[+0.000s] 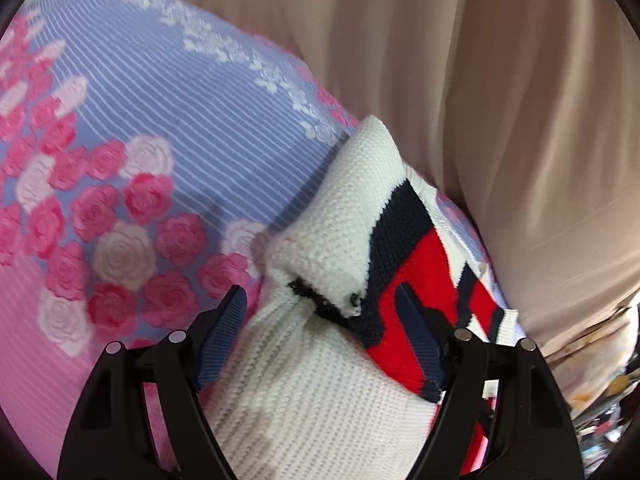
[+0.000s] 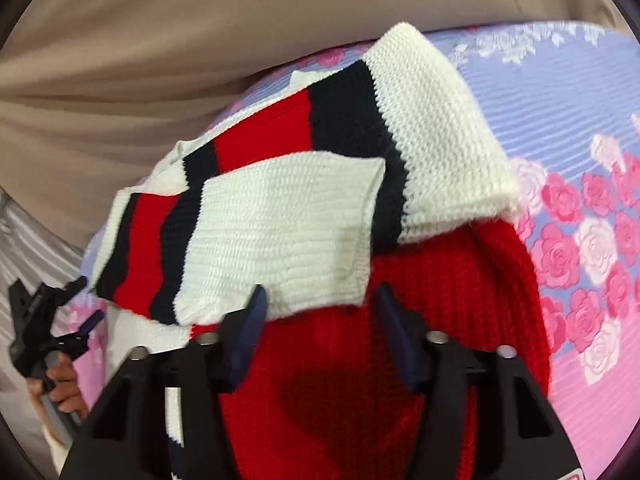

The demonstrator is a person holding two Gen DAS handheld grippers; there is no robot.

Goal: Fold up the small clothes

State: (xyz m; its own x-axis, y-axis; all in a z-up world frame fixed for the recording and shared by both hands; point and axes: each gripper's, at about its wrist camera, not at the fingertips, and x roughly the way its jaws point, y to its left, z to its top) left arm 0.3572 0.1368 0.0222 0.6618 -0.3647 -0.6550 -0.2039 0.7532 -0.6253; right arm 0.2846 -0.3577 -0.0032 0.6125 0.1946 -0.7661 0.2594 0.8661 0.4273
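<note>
1. left tongs (image 1: 320, 312): jaws wide apart, straddling the knit; the blue pads do not look to be pressing on it, so nothing is gripped. in the right wrist view the same tongs (image 2: 86, 312) show far off to the side, in a hand (image 2: 60, 388).
2. right tongs (image 2: 318, 304): jaws partly open, blue pads either side of the red knit and just under the hem of the white flap; no pinch on the cloth can be seen.
3. sweater (image 2: 304, 208): white, red and navy stripes, lying straight ahead of both tongs on the bedspread (image 1: 168, 128), partly folded, with a white flap laid over the striped body and a thick red ribbed part nearest the right tongs. from the left tongs, a white cuff or corner (image 1: 320, 248) sits just beyond the pads.
4. curtain (image 1: 500, 100): beige cloth beyond the sweater, past the bed's edge.
5. step in hand, as judged: taking a fresh hold for the next fold. best done by pinching an edge, not a bunched middle, with both tongs catching all layers and lifting together so the flap already laid does not slide.
6. risk: loose knit snagging on a pad, or only the top layer coming up.
7. writing: no brand or label readable; a red and white mark at the bottom edge of the right wrist view is cut off.
</note>
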